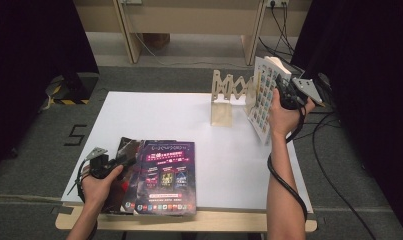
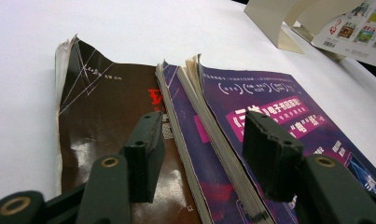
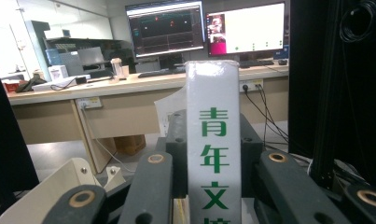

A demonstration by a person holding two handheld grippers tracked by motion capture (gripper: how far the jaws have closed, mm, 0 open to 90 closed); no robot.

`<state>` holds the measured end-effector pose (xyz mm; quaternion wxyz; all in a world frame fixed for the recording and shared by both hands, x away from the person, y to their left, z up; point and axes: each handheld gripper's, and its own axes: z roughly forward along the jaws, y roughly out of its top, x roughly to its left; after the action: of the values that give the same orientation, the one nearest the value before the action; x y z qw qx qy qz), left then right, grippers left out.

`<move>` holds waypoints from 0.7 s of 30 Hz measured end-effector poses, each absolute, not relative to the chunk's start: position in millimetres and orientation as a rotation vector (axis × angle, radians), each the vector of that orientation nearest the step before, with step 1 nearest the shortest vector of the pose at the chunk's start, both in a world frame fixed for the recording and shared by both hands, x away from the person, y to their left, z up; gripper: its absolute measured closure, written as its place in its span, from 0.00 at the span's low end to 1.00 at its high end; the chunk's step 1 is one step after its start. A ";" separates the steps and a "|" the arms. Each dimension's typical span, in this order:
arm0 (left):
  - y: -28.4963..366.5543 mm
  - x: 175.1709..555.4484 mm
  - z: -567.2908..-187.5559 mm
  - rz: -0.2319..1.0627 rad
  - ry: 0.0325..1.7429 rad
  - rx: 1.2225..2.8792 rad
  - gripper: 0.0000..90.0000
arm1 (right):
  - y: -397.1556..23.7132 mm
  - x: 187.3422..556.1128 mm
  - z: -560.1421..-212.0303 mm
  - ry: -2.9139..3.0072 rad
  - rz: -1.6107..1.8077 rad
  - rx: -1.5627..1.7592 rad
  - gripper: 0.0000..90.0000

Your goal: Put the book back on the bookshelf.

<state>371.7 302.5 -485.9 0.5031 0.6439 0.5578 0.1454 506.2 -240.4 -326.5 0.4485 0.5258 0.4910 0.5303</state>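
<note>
Your right gripper (image 1: 288,94) has its jaws clamped on the spine of one book (image 1: 265,95), held upright beside the wooden rack (image 1: 229,97), not yet slotted in, while your left gripper (image 1: 110,162) hovers, jaws apart and empty, over three books (image 1: 161,177) left lying on the bench (image 1: 229,165).

A wooden accordion bookstand (image 1: 228,95) stands near the far right corner of the white worktop (image 1: 189,115). Two monitors (image 3: 204,28) glow on a desk (image 3: 129,86) beyond.
</note>
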 end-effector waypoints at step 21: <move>300.8 370.4 -483.2 0.358 1.341 1.554 0.53 | -268.7 452.7 -351.7 1.240 1.271 1.320 0.80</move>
<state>370.4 300.8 -483.2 0.5049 0.6438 0.5555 0.1485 452.7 -268.7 -351.7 0.4482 0.5333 0.5010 0.5136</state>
